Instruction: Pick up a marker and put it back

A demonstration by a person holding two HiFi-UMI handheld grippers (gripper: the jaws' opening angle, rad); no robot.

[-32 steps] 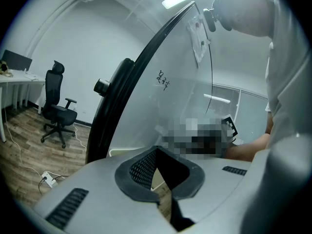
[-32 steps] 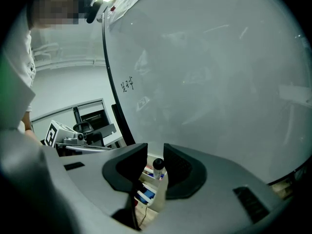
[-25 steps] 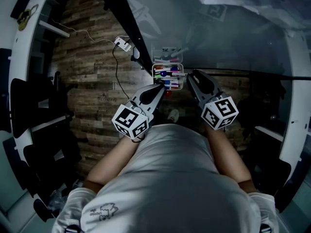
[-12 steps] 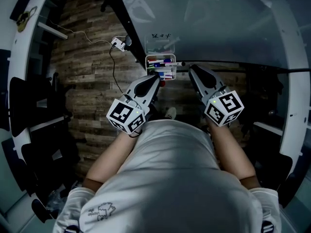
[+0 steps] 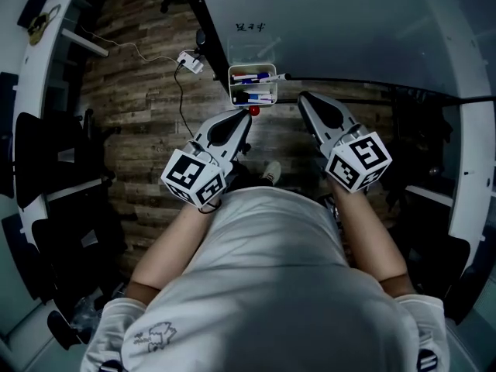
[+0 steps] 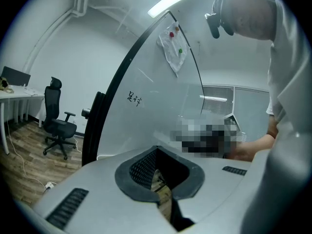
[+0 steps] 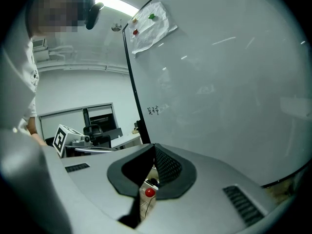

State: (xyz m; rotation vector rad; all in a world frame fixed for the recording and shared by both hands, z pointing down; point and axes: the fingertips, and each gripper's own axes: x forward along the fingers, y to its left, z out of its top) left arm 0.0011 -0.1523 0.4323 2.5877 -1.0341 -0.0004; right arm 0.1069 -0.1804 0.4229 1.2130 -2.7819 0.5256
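A small white box (image 5: 252,68) of coloured markers (image 5: 250,77) hangs at the whiteboard's lower edge; one marker (image 5: 280,77) sticks out past its right side. My left gripper (image 5: 248,116) is shut and empty, its tip just below the box. My right gripper (image 5: 302,97) is also shut and empty, to the right of the box and slightly below it. A small red ball (image 5: 253,110) shows under the box and again through the slit behind the right gripper's jaws, as the red ball (image 7: 149,192). In both gripper views the jaws point up at the board, left gripper (image 6: 156,149), right gripper (image 7: 154,145).
The whiteboard (image 5: 333,22) carries a little writing (image 5: 249,27) above the box, and its black frame (image 5: 213,45) slants to the left. A power strip (image 5: 191,62) with a cable lies on the wooden floor. Black office chairs (image 5: 46,169) stand at the left.
The marker box has slid upward in the head view as the view tilted. Both grippers have stayed shut, and the left one now sits a little lower and further left.
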